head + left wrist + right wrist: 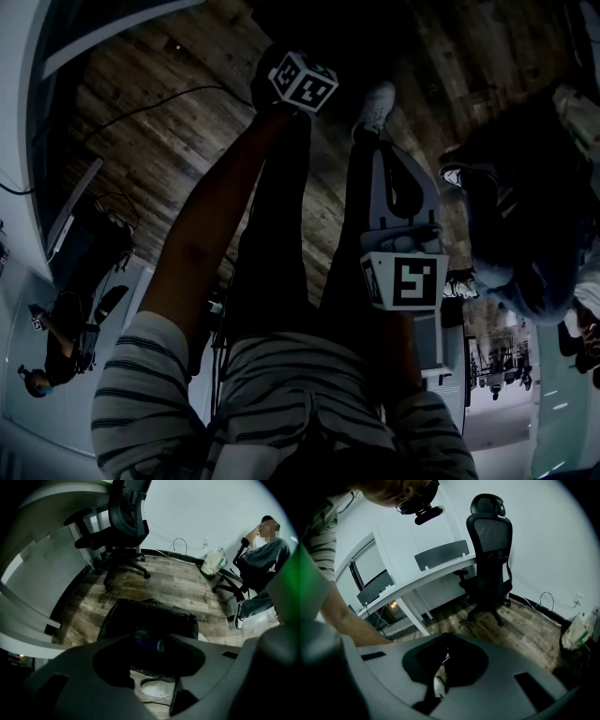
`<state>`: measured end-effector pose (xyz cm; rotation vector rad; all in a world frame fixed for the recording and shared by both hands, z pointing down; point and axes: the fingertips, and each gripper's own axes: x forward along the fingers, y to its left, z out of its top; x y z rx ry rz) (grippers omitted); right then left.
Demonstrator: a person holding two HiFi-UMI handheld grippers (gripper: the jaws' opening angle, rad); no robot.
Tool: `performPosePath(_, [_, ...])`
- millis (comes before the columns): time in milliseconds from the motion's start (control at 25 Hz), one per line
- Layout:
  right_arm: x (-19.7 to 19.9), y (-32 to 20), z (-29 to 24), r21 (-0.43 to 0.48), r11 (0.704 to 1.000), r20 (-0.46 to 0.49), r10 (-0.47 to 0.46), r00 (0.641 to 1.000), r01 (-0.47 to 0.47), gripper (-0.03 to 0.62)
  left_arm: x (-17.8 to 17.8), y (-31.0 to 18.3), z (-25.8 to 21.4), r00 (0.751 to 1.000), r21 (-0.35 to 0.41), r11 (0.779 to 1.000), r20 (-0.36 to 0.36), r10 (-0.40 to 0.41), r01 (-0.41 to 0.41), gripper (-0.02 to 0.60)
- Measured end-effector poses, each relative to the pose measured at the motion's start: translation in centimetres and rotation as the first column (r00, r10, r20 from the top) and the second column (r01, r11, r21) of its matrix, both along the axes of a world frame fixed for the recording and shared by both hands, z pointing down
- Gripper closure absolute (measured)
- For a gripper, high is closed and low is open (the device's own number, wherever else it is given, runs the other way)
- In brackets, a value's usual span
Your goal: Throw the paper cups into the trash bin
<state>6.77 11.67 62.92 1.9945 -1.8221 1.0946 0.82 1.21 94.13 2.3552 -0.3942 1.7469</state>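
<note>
Down in the bin, that's where the eye goes first: a blue-and-white paper cup [152, 643] shows in the gap between the left jaws, and it looks to lie inside the black-lined trash bin [150, 616] rather than in any grip. The left hand-held gripper [152, 637] hangs right above the bin's mouth, pointing steeply down. Its jaws stand partly apart and their pads are pressing on nothing that I can make out.

Over to the right hand-held gripper [447, 637]: jaws drawn together, nothing between them, aimed out across the room toward the white counter [422, 581] and a black office chair [487, 550]. No cup there.

The bin stands on the wooden floor [178, 583], with the person's white shoe [157, 688] just beside its near edge. Further off, a second office chair [124, 522] stands by the wall, a white-and-green bag [213, 563] leans at the skirting, and another person [262, 559] sits at the right.

So where does that leave the job? By my reading this cup is in. No other paper cup shows in any view, so whether more wait to be fetched I cannot say. If they do, both grippers are free to go for them.
</note>
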Motion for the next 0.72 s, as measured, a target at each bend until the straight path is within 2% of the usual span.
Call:
performPosePath(440, [0.8, 0.0, -2.6, 0.038, 0.999, -0.035, 0.008, 0.999, -0.006, 0.585, 0.8, -0.3, -3.9, 0.999, 0.021, 0.999, -0.035, -0.036, 0.037, 0.416])
performPosePath(560, [1.0, -0.3, -3.7, 0.049, 0.999, -0.045, 0.008, 0.999, -0.006, 0.585, 0.7, -0.6, -5.3, 0.998, 0.036, 0.998, -0.048, -0.052, 0.053, 0.457])
performPosePath(720, [1.2, -0.7, -4.9, 0.059, 0.998, -0.064, -0.002, 0.998, 0.006, 0.585, 0.9, -1.2, -7.1, 0.996, 0.053, 0.997, -0.063, -0.056, 0.059, 0.465])
